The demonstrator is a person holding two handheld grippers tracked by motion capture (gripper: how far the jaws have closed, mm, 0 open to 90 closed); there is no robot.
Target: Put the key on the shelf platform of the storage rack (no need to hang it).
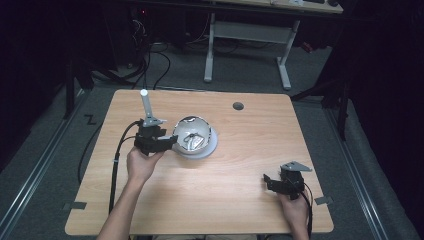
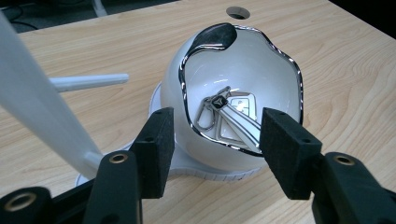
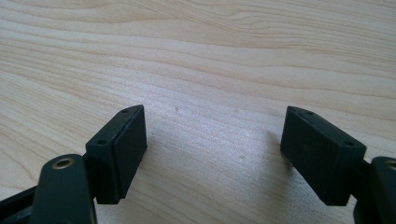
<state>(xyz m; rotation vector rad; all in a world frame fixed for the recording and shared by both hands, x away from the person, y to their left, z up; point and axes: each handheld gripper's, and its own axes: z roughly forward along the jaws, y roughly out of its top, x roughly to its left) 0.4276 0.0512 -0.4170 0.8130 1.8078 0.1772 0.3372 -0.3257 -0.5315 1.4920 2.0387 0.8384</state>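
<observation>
Bowl (image 2: pixel 243 79) tipped, mouth facing left gripper (image 2: pixel 215 140); both grippers' jaws spread, right gripper (image 1: pixel 272 181) empty.

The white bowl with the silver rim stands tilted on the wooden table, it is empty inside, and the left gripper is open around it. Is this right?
Not quite. The bowl is not empty: the left gripper view shows a car key with a metal ring lying inside it. The rest holds: it stands tilted on the table, with the left gripper open around it.
</observation>
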